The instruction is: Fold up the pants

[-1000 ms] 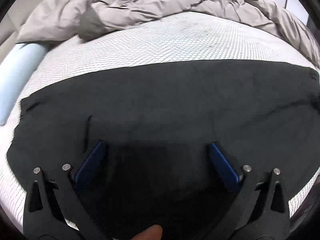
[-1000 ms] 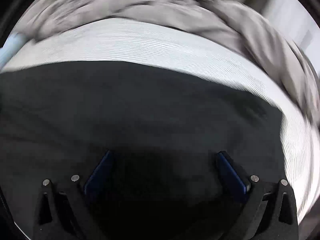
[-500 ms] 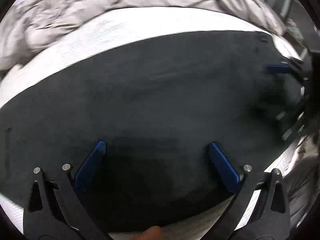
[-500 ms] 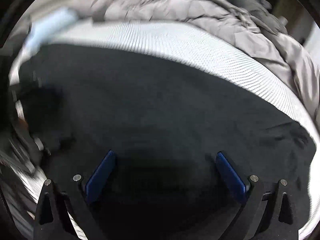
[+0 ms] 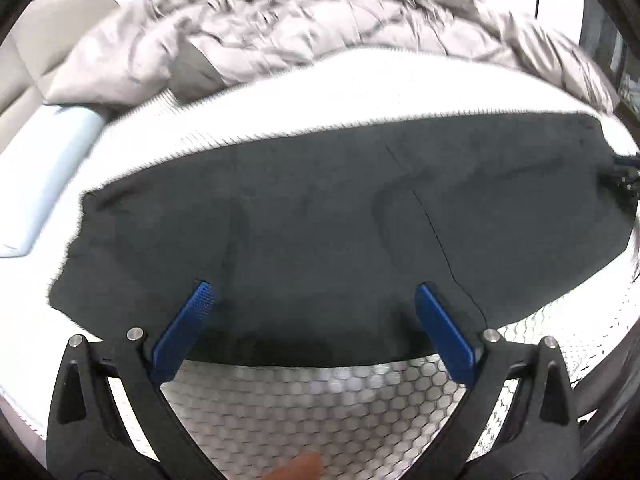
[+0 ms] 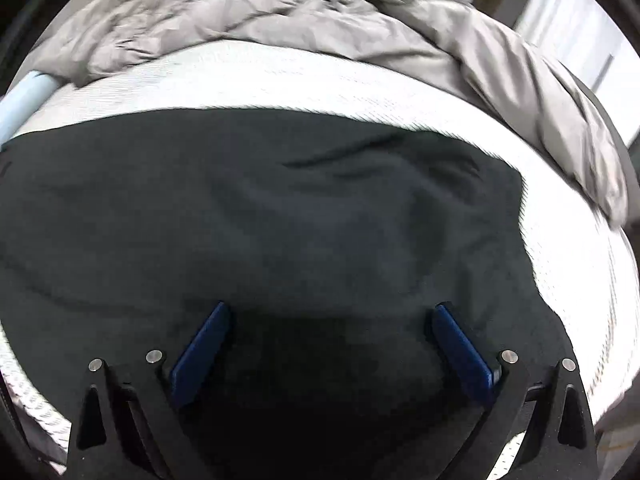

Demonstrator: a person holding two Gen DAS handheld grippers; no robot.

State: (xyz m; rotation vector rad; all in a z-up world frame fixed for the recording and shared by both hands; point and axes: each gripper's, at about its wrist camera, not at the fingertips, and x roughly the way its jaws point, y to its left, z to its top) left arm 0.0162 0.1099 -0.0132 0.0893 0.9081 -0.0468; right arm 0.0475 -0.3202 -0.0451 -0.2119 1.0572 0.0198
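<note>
A bed served as the work surface: a white mattress with a honeycomb-textured cover (image 5: 320, 400) was recorded in the left wrist view, with a crumpled grey quilted duvet (image 5: 280, 36) heaped along its far side and a pale blue pillow (image 5: 52, 160) at the far left. The dark charcoal fabric pants (image 5: 320, 220) were found spread flat across the mattress, lengthwise from left to right, their near edge lying just beyond the gripper's base. A seam line and a shallow curved crease were noted right of centre. The left gripper (image 5: 312, 296) was held low over the near edge of the garment, its blue-padded fingers (image 5: 188, 320) spread wide and nothing caught between them. This position was judged to suit a grasp of the near hem. Part of a fingertip was seen at the bottom edge. A small portion of the other tool was glimpsed at the far right margin.

In the right wrist view, the same mattress (image 6: 320, 80), duvet (image 6: 400, 24) and a sliver of the pillow (image 6: 24, 96) were observed. The pants (image 6: 280, 220) filled most of the frame, with soft ripples near the upper middle and a rounded end at the right. The right gripper (image 6: 332, 312) was positioned directly above the cloth, fingers fully parted and empty. Whether the pads touched the fabric could not be determined. The flat layout was judged preparatory to a fold, not yet made.
</note>
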